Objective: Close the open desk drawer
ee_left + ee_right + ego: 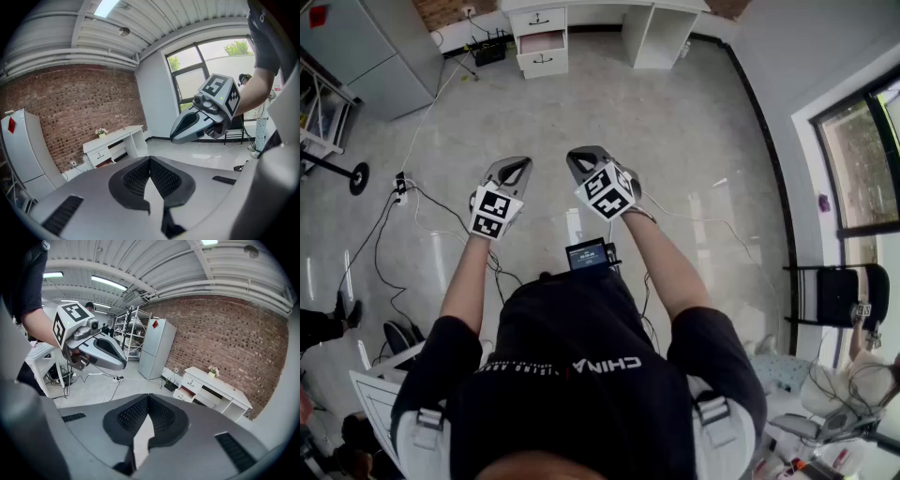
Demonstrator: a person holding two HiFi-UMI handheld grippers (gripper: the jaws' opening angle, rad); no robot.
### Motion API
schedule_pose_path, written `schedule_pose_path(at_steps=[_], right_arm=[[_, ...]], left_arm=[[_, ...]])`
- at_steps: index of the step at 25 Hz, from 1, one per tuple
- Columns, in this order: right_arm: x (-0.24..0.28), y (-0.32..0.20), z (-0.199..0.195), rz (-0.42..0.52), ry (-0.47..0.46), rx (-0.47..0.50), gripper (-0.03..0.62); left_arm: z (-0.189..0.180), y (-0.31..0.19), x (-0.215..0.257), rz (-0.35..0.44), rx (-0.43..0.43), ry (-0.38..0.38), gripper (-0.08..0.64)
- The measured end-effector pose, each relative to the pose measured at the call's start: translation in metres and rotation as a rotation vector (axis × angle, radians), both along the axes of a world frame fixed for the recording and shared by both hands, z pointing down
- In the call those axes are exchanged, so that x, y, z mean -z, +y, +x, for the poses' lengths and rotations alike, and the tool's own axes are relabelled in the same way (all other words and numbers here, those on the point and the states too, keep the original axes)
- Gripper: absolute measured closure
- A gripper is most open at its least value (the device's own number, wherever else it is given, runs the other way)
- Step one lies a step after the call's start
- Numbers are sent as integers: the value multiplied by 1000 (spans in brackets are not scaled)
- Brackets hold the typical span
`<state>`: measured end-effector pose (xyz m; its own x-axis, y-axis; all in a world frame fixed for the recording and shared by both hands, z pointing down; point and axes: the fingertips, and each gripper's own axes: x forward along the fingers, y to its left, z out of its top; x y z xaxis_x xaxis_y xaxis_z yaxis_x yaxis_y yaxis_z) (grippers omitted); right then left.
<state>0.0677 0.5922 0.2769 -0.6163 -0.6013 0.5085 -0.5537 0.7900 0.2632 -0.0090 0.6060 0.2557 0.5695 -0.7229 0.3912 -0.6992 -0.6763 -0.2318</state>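
A white desk point(600, 7) stands far off against the brick wall, across the floor from me. Its drawer unit has the middle drawer point(542, 42) pulled out, showing a pinkish inside. In the right gripper view the open drawer point(186, 392) juts from the desk point(220, 389). In the left gripper view the desk point(115, 140) shows above my gripper's body. My left gripper point(517, 169) and right gripper point(579, 159) are held side by side in the air, pointing toward the desk. Both are shut and hold nothing, far from the drawer.
A grey cabinet point(380, 52) stands left of the desk, with a black box point(490, 49) between them. A power strip point(399, 186) and cables lie on the floor at left. A black chair point(839, 295) stands by the window at right. A metal rack point(319, 112) is far left.
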Motion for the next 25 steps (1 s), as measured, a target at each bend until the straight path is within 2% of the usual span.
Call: schedule_pose_path(at_steps=[10,15,25], right_arm=[[0,-9,9,-14,-33,-9,577],[-1,-7,6,-53,-92,-2,577],[-6,-4,2,-62,-83,17,577]], left_arm=[[10,-8,-9,-8,5,-13,549],[9,-8,-10,1,-3,-8,549],[11,-1,-16,7,-26,-23,549]])
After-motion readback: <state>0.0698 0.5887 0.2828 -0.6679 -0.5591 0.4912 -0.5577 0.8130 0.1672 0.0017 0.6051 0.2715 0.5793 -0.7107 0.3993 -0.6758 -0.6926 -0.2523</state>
